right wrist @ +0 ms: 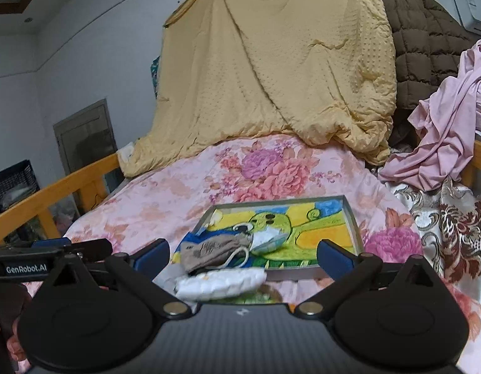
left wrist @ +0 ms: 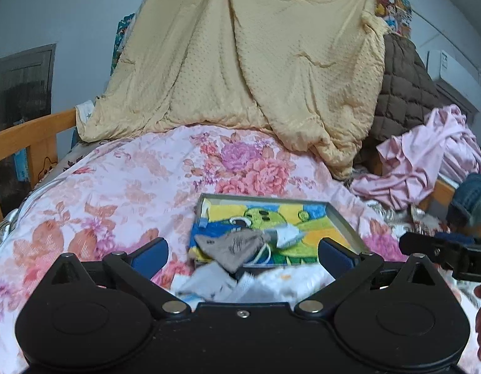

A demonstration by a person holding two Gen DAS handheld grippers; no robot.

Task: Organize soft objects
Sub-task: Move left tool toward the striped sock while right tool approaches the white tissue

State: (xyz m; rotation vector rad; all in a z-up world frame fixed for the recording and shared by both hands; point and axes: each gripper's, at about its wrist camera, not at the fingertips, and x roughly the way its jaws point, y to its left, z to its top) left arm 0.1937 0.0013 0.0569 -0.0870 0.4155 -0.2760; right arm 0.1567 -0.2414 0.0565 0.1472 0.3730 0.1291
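Centrally, grey knit sock (left wrist: 231, 244) lying limp across shallow rectangular tray (left wrist: 343, 215); left gripper (left wrist: 242, 254) and right gripper (right wrist: 243, 254) fingers gaping, grasping nothing.

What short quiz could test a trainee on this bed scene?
1. True or false: the gray pouch lies partly on the tray.
2. What hangs behind the floral quilt? A) yellow blanket B) green curtain C) red towel
3. Fill in: both the left gripper and the right gripper are ____.

Key: 1 true; 2 A; 3 open, nothing held.
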